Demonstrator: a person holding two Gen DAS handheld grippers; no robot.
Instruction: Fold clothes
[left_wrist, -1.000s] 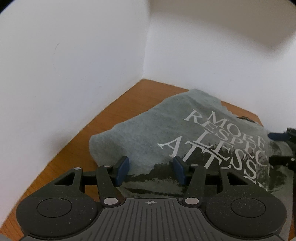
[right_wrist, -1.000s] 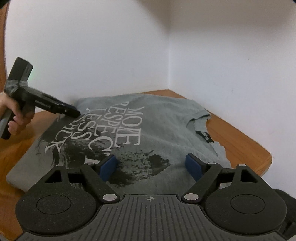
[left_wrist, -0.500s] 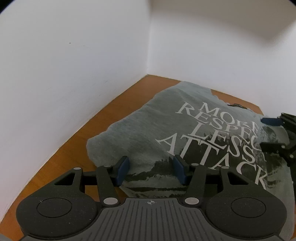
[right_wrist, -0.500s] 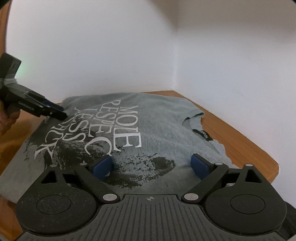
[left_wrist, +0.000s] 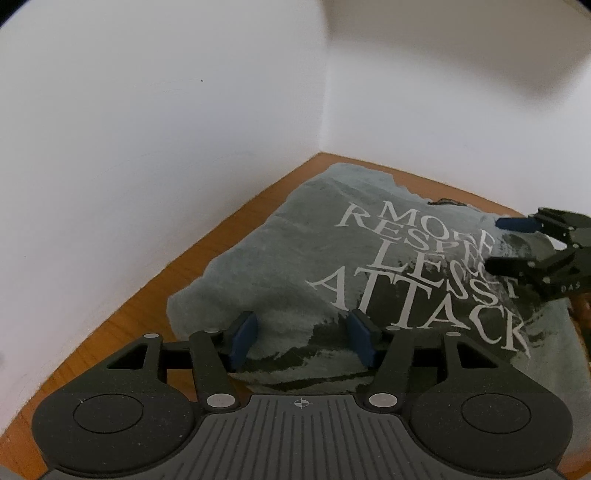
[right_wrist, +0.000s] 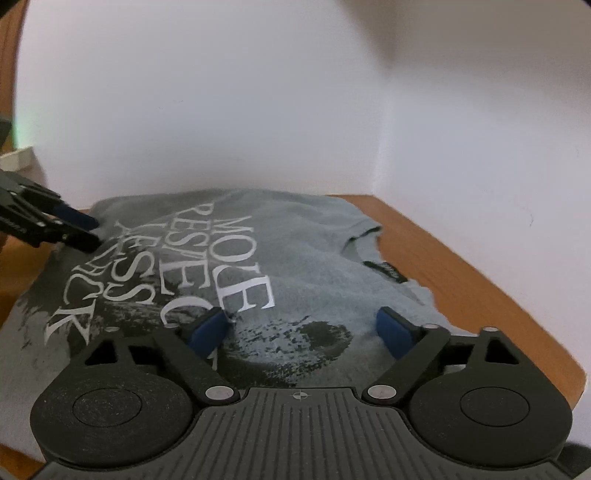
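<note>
A grey T-shirt (left_wrist: 295, 258) with a white print lies folded flat on the wooden table (left_wrist: 229, 229), in a corner of white walls. My left gripper (left_wrist: 301, 332) hovers over the shirt's near edge. Its jaws are opening, and only flat cloth shows below the gap, none of it pinched. My right gripper (right_wrist: 301, 325) stands over the T-shirt (right_wrist: 314, 251) beside the collar label (right_wrist: 386, 271), its jaws wide and closing a little with nothing gripped. Each view shows the other one: the right gripper (left_wrist: 495, 243) over the print, the left gripper (right_wrist: 92, 232) at the shirt's left edge.
White walls (left_wrist: 147, 147) close the table in on two sides and meet in a corner behind the shirt. In the right wrist view the table (right_wrist: 480, 280) ends at a front-right edge. A strip of bare wood runs between shirt and walls.
In the left wrist view the shirt has slid right and the right gripper reaches farther over the print. In the right wrist view the left gripper has drifted toward the left frame edge.
</note>
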